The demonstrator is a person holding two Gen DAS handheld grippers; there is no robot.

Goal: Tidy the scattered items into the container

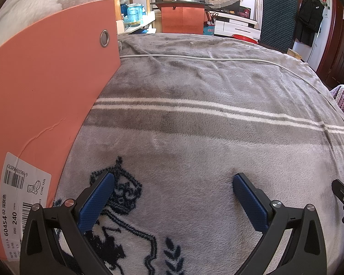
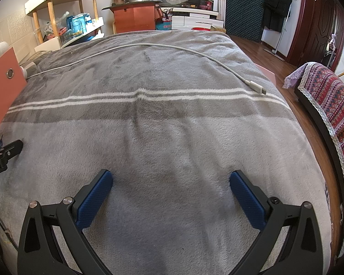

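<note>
Both tools hover low over the grey blanket (image 2: 172, 137) covering the bed. The left hand-held gripper (image 1: 173, 192) has its jaws spread wide with nothing between them, above the blanket's dark-blue crest pattern. The right hand-held gripper (image 2: 170, 190) is likewise wide open and holds nothing. The orange shoebox (image 1: 45, 96) stands at the bed's left edge, just beside the left tool. A white charging cable (image 2: 149, 45) runs across the far part of the blanket, its plug (image 2: 255, 86) lying near the right edge by the 2 white stripes.
</note>
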